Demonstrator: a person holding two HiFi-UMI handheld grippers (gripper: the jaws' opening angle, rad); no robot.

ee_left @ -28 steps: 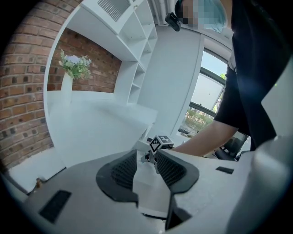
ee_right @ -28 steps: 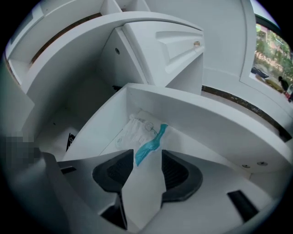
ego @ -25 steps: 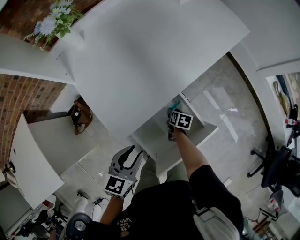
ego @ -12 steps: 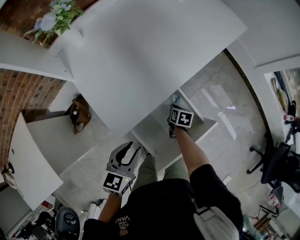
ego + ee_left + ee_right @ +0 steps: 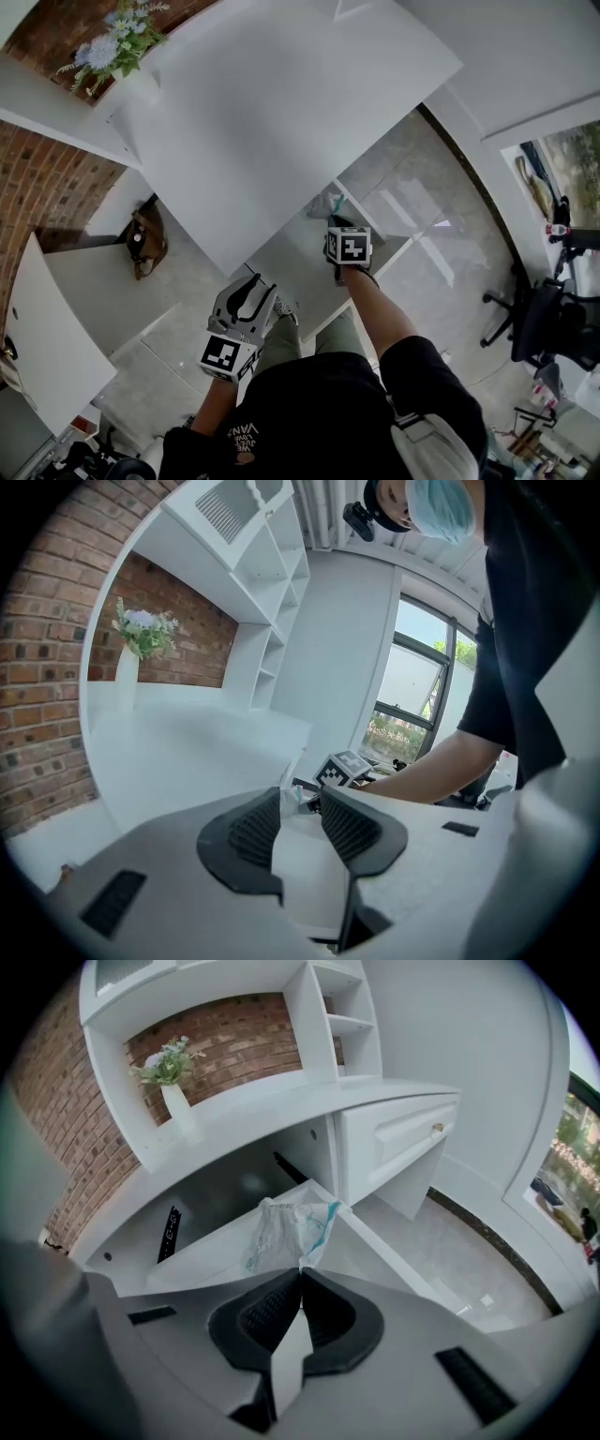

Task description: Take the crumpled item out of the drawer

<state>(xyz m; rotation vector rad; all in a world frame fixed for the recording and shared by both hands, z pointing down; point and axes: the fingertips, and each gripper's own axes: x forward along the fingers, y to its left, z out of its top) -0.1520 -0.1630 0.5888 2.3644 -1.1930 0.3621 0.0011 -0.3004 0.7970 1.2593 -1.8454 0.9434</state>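
Flower vase (image 5: 174, 1089) by brick wall (image 5: 244, 1040)

In the head view I can't see the right gripper's (image 5: 300, 1277) jaws; its marker cube (image 5: 348, 247) covers them. The desk top (image 5: 281, 122) hides part of the item (image 5: 324, 203), whose print is too small to read. The frame's edge cuts off the chair (image 5: 548, 326).

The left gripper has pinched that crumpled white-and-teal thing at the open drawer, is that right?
No, it is the right gripper that has pinched the crumpled item at the open drawer, as the right gripper view shows.
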